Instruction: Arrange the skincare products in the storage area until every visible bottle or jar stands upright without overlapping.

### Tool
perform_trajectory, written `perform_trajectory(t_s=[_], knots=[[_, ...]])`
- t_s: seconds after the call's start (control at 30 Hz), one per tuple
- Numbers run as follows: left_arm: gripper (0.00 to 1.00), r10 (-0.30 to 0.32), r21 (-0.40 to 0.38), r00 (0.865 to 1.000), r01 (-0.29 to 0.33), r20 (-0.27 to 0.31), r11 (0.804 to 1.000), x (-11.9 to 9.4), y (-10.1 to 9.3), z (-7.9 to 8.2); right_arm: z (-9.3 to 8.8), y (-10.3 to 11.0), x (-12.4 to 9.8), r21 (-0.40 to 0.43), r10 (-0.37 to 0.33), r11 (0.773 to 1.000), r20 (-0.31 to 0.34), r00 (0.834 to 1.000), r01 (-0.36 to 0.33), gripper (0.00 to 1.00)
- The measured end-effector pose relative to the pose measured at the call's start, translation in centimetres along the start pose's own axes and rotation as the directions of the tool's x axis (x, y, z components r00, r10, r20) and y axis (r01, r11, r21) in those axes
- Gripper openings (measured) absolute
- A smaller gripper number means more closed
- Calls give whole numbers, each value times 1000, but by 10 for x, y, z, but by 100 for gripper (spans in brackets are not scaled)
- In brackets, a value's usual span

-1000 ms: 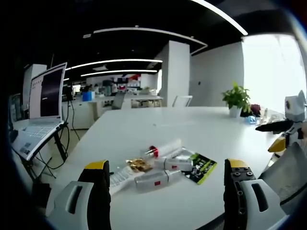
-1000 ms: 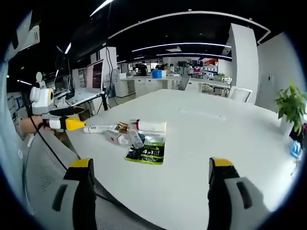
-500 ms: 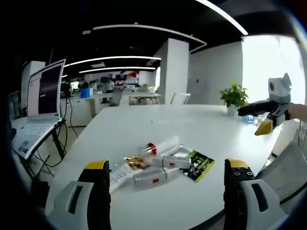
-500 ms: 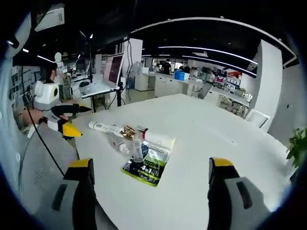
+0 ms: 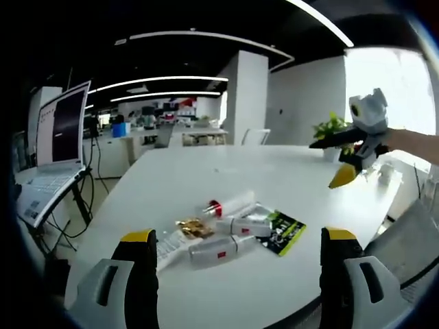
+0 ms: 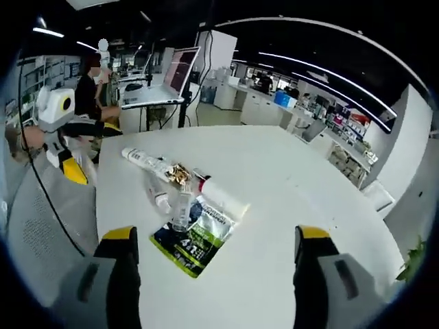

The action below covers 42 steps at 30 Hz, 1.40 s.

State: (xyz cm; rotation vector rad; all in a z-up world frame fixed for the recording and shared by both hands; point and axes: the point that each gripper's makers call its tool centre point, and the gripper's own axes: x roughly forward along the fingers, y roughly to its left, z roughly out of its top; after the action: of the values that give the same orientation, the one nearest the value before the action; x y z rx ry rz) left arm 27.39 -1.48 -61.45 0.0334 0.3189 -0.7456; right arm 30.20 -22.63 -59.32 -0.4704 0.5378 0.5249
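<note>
A pile of skincare products lies flat on the white table point(image 5: 199, 171). In the left gripper view it holds a red-capped tube point(image 5: 230, 205), a white tube point(image 5: 243, 226), a clear bottle point(image 5: 216, 251), a gold-wrapped item point(image 5: 195, 228) and a green-black sachet point(image 5: 285, 232). My left gripper point(image 5: 239, 235) is open, low in front of the pile. My right gripper point(image 5: 336, 159) hangs above the table's right side. In the right gripper view the right gripper point(image 6: 216, 234) is open above the sachet point(image 6: 193, 240), clear bottle point(image 6: 182, 205), red-capped tube point(image 6: 223, 199) and long white tube point(image 6: 145, 161). The left gripper point(image 6: 72, 161) sits off the table's left edge.
An open laptop point(image 5: 58, 137) stands on a stand left of the table. A potted plant point(image 5: 329, 130) sits at the far right. A grey mesh chair back point(image 6: 41, 233) is close by the table edge. A person point(image 6: 89, 96) sits in the background.
The right gripper has risen and swung in over the table, so its view now looks down on the pile from higher. The left gripper has barely moved. The products lie as before.
</note>
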Motion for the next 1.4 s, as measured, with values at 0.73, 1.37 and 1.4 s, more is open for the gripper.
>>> perform_trajectory(t_s=[0.73, 1.37, 1.4], knots=[[97, 51, -24, 999, -51, 15, 998, 1, 13, 0, 23, -12, 113, -186, 217, 950, -181, 959, -250, 64], [97, 66, -67, 998, -65, 8, 996, 1, 16, -1, -5, 1, 184, -258, 341, 840, -433, 835, -477, 38], [97, 67, -69, 998, -66, 7, 995, 1, 17, -1, -7, 2, 187, -258, 343, 837, -441, 829, -483, 38]])
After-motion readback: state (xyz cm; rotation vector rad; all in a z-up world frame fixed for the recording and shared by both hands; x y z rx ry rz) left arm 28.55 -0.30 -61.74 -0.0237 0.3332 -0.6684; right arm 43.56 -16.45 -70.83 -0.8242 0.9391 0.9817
